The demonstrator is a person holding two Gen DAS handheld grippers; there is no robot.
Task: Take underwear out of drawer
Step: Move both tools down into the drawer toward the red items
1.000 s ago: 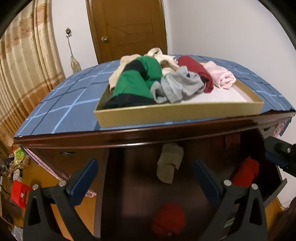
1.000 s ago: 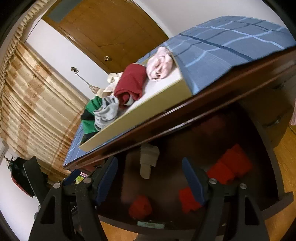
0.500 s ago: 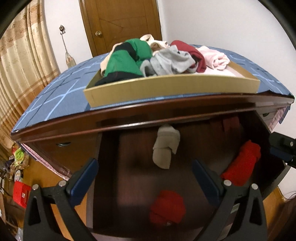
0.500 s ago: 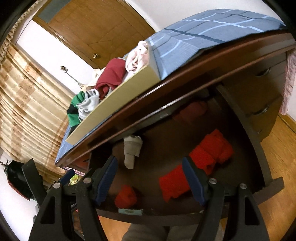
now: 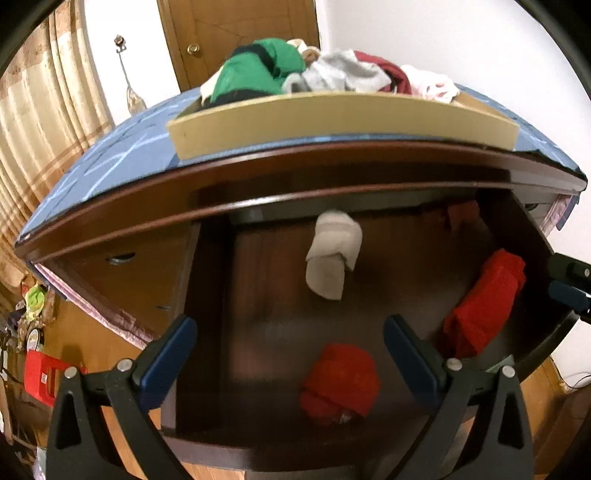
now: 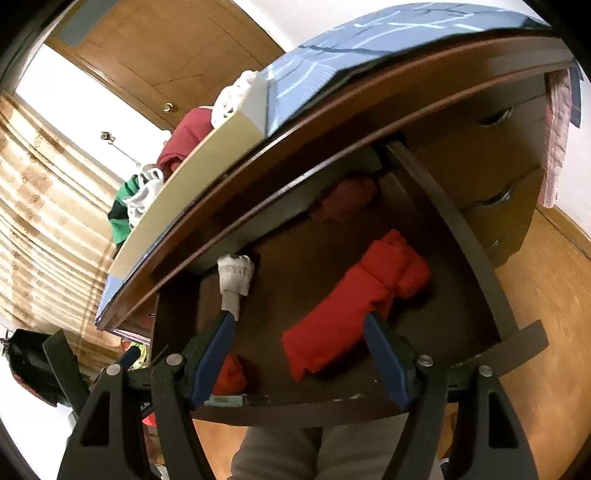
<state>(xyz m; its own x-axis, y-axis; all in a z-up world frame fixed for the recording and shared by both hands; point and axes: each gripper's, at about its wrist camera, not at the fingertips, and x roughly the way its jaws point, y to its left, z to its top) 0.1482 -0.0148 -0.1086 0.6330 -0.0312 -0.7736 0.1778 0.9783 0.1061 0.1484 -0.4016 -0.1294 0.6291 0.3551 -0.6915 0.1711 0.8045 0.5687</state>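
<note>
The dark wooden drawer (image 5: 207, 295) stands pulled open. Inside lie a grey-white folded piece (image 5: 332, 258), a small red bundle (image 5: 341, 384) near the front, a long red folded piece (image 5: 484, 302) at the right, and a dark red piece (image 6: 347, 197) at the back. My left gripper (image 5: 290, 341) is open and empty above the drawer's front, just over the small red bundle. My right gripper (image 6: 299, 341) is open and empty, its jaws either side of the long red piece (image 6: 354, 302), slightly above it.
A shallow cardboard tray (image 5: 332, 114) on the blue checked dresser top (image 5: 122, 155) holds several garments, green, grey, maroon and pink. Closed drawers (image 6: 491, 177) are to the right. A door (image 5: 240, 33) and curtains (image 5: 44, 122) stand behind.
Both grippers have dropped lower and moved in toward the open drawer. The drawer contents now fill more of both views. Both stay open.
</note>
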